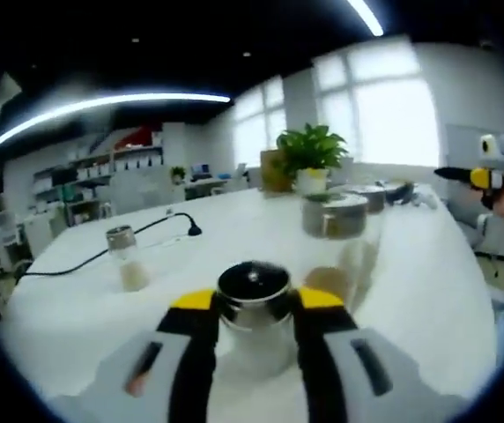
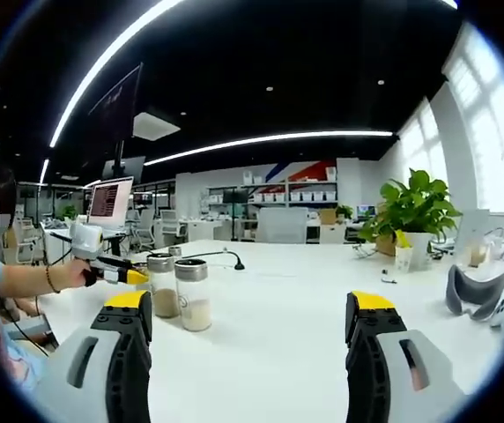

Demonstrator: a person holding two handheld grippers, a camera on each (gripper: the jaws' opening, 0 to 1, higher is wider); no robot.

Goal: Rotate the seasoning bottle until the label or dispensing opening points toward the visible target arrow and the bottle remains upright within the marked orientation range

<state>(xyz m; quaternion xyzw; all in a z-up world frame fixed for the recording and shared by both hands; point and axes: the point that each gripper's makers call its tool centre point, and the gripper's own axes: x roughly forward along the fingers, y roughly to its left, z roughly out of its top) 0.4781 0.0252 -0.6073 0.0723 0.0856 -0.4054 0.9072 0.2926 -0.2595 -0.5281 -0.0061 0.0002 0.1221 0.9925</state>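
The left gripper has its jaws closed on the upright, metal-capped glass seasoning bottle standing on the white table at 12 o'clock, while the right gripper hangs open, well apart.

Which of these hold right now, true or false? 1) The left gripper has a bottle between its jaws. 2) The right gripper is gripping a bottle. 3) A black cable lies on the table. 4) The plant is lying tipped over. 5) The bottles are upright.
1) True: the left gripper has its jaws on either side of a steel-capped bottle.
2) False: the right gripper is open with nothing between its jaws.
3) True: a cable runs across the table.
4) False: the plant stands upright in its pot.
5) True: the small bottle and the others stand upright.
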